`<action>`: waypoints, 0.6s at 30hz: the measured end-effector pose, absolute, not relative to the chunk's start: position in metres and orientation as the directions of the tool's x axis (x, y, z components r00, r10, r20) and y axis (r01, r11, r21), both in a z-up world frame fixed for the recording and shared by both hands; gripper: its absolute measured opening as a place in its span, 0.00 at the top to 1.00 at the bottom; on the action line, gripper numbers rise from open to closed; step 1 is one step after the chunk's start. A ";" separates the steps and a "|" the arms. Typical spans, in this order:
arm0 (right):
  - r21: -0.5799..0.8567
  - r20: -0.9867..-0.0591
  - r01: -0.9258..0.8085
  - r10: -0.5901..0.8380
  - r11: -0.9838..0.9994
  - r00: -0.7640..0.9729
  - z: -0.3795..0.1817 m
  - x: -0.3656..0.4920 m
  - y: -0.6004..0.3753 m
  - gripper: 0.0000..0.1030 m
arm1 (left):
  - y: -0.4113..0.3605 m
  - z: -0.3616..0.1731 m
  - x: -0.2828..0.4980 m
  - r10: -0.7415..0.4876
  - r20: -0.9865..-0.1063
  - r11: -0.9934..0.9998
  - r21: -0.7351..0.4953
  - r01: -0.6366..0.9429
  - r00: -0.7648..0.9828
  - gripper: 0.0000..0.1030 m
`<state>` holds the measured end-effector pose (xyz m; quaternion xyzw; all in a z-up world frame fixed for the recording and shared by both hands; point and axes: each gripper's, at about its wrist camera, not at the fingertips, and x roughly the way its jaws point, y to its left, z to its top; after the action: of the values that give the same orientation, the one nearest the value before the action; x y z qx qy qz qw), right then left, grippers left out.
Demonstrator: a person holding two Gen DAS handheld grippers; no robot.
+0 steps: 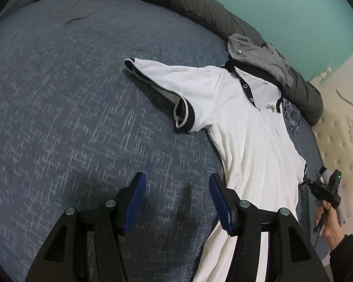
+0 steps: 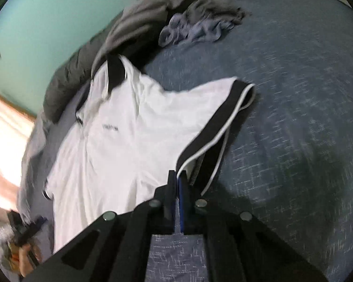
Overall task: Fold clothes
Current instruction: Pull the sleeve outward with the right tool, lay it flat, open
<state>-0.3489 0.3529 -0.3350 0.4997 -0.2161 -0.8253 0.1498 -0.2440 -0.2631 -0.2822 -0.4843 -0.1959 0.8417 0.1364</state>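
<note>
A white polo shirt [image 1: 247,127] with black collar and cuffs lies face up on the blue bed cover [image 1: 70,98]. Its left sleeve [image 1: 157,80] is spread out to the side. My left gripper [image 1: 176,175] is open and hangs over the cover just beside the shirt's lower side, with nothing between its blue pads [image 1: 220,202]. In the right wrist view, my right gripper [image 2: 177,179] is shut on the corner of the black-and-white cuff [image 2: 214,127] of the other sleeve. That right gripper [image 1: 323,186] also shows at the left wrist view's right edge, held by a hand.
A crumpled grey garment [image 1: 256,51] and a bluish one [image 2: 195,30] lie beyond the collar. A rolled dark duvet [image 1: 188,2] runs along the teal wall. A cream tufted headboard [image 1: 341,127] bounds the bed at the right.
</note>
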 end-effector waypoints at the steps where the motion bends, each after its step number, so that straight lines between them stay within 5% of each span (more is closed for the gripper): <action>1: 0.510 -0.757 0.027 -0.464 -0.859 -0.460 -0.336 -0.346 0.356 0.99 | -0.263 -0.284 -0.242 0.421 -0.759 -0.884 -0.465 -0.039 -0.496 0.42; 14: 0.553 -0.725 0.016 -0.490 -0.833 -0.485 -0.343 -0.332 0.372 0.93 | -0.280 -0.287 -0.233 0.442 -0.715 -0.865 -0.501 -0.044 -0.542 0.40; 15: 0.547 -0.718 0.008 -0.474 -0.837 -0.509 -0.338 -0.333 0.378 0.90 | -0.280 -0.287 -0.233 0.442 -0.716 -0.865 -0.499 -0.047 -0.541 0.40; 18: 0.526 -0.700 -0.021 -0.419 -0.850 -0.578 -0.327 -0.336 0.396 0.59 | -0.278 -0.287 -0.234 0.442 -0.716 -0.868 -0.493 -0.057 -0.540 0.40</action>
<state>-0.3359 0.3964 -0.3266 0.4442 -0.2474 -0.8531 0.1167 -0.2337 -0.2778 -0.2874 -0.4565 -0.2106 0.8519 0.1465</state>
